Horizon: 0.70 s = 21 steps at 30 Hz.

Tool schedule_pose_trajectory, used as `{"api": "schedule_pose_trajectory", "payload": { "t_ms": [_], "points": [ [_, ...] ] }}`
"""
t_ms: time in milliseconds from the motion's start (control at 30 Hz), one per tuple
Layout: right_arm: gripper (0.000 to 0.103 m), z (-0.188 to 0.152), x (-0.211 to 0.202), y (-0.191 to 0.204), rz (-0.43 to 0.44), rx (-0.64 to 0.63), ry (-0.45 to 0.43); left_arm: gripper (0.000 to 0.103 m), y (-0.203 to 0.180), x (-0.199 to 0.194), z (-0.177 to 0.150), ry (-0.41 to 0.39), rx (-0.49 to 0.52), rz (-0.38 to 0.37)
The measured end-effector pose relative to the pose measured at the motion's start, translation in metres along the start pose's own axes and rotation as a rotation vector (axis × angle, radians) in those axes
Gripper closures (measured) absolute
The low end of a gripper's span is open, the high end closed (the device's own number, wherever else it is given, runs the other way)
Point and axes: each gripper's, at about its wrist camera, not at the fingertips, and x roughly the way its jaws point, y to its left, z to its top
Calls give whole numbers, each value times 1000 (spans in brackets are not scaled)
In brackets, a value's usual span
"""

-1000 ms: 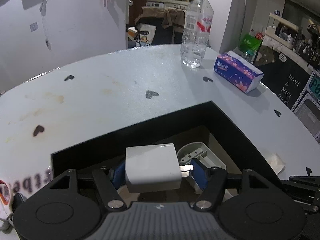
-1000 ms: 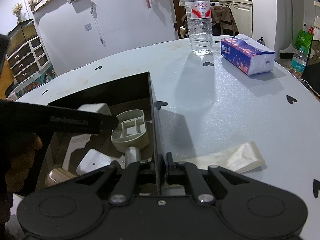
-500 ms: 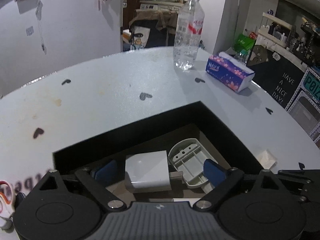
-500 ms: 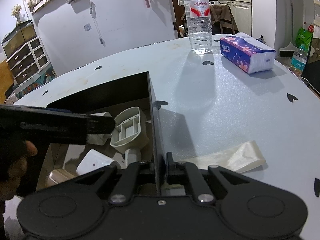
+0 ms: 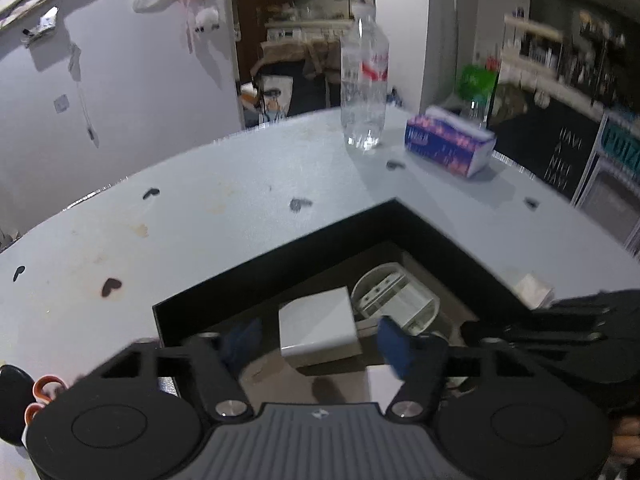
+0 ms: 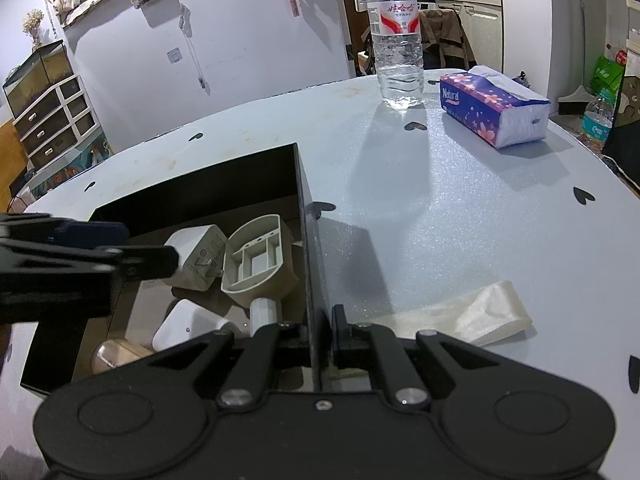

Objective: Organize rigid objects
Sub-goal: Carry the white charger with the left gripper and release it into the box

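A black open box (image 6: 200,192) sits on the pale table (image 6: 460,220). Inside lie a white charger (image 5: 316,326) (image 6: 196,256), a grey plastic scoop-shaped piece (image 5: 396,300) (image 6: 260,260), a white rounded case (image 6: 180,328) and a beige round item (image 6: 108,356). My left gripper (image 5: 316,342) (image 6: 144,246) hovers above the charger. Its jaws are closing, and its blue pads (image 5: 394,344) stand clear of the charger on either side. My right gripper (image 6: 320,334) is shut on the box's right wall, near the front corner.
A water bottle (image 6: 396,40) and a purple tissue pack (image 6: 492,108) stand at the table's far side. A crumpled translucent plastic strip (image 6: 480,316) lies right of the box. Orange-handled scissors (image 5: 40,396) lie at the left. A person's fingers (image 5: 628,436) show at the left wrist view's right edge.
The left gripper let go of the white charger, which now rests in the box beside the grey piece. Its jaws spread wide, then narrowed, while it lifted a little. The right gripper kept still.
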Motion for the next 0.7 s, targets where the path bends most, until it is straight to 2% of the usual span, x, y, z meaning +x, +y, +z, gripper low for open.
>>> {"api": "schedule_pose_trajectory", "payload": {
  "t_ms": [133, 267, 333, 533, 567, 633, 700],
  "points": [
    [96, 0, 0, -1, 4, 0, 1, 39, 6, 23, 1, 44, -16, 7],
    [96, 1, -1, -1, 6, -3, 2, 40, 9, 24, 1, 50, -5, -5],
    [96, 1, 0, -1, 9, -2, 2, 41, 8, 28, -3, 67, 25, 24],
    [95, 1, 0, -2, 12, -1, 1, 42, 7, 26, -4, 67, 43, 23],
    [95, 1, 0, -2, 13, 0, 1, 43, 6, 26, -4, 65, 51, 22],
    [95, 1, 0, -2, 13, -1, 1, 50, 4, 28, -2, 77, 57, -11],
    [95, 1, 0, -2, 13, -2, 1, 51, 1, 30, -1, 80, 64, -11]
  ]
}}
